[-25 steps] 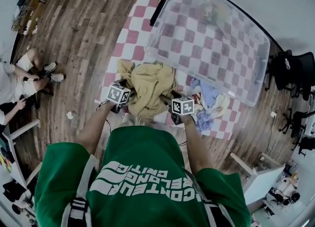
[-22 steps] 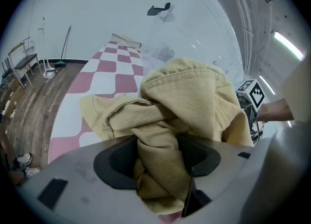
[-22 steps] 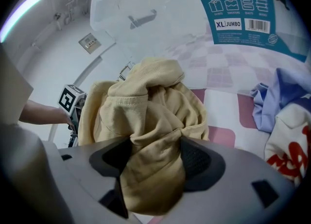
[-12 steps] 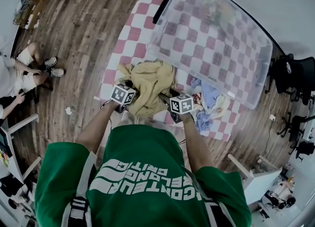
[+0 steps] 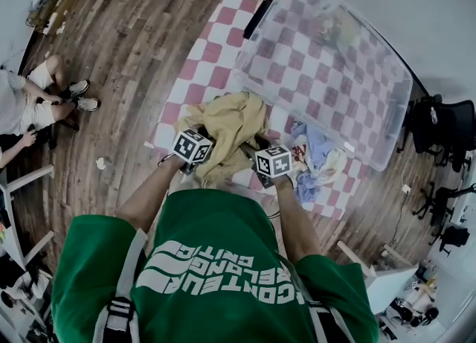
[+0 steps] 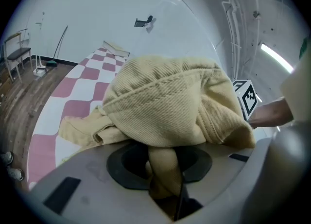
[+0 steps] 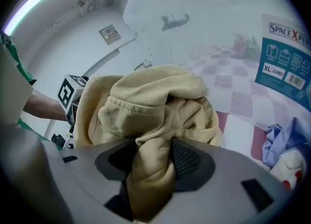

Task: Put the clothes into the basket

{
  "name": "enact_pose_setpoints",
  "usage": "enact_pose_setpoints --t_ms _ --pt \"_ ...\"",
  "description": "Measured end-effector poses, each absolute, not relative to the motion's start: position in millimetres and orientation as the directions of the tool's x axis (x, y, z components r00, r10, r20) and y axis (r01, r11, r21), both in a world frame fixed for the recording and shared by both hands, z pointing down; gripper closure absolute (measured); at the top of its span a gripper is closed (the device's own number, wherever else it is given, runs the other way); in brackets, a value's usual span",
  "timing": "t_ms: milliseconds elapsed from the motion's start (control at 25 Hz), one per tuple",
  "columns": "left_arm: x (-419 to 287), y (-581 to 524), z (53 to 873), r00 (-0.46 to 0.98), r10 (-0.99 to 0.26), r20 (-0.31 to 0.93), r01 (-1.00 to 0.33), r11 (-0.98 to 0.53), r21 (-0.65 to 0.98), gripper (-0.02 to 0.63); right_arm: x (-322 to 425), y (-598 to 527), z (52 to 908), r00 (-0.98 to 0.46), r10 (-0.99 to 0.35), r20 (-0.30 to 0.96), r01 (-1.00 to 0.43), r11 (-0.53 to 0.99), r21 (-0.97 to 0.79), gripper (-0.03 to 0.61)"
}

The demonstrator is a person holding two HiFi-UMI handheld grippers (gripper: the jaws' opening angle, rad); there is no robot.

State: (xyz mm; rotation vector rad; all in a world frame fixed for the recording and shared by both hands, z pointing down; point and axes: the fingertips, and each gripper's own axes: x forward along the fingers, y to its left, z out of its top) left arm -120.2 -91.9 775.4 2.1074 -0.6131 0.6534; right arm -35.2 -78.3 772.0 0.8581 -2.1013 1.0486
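The left gripper (image 6: pixel 163 169) and right gripper (image 7: pixel 153 169) have just clenched on opposite sides of the garment (image 5: pixel 227 122), probably to lift it whole into the basket (image 5: pixel 320 51).

The left gripper (image 6: pixel 164 181), jaws just closing, pinches a fold of the tan garment (image 6: pixel 170 99) (ribbed, bunched).

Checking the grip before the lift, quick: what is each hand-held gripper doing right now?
Left hand-held gripper: jaws have just been closing, shut on the yellow garment.
Right hand-held gripper: jaws have just been closing, shut on the same yellow garment.
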Motion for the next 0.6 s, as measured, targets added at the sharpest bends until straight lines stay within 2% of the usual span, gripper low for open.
enact_pose_setpoints --t_ms 280,600 --pt "-128.6 -88.7 752.4 0.764 -0.255 0.593 -0.621 -0.54 0.568 0.528 -58.3 -84.1 746.8 -0.6 -0.311 0.737 -0.754 0.527 -0.392 0.373" --pt "-170.8 -102.5 713.3 0.741 -0.406 0.535 -0.668 -0.525 0.527 0.534 -102.7 -104.6 704.7 -0.633 -0.367 0.682 -0.712 0.621 -0.327 0.376"
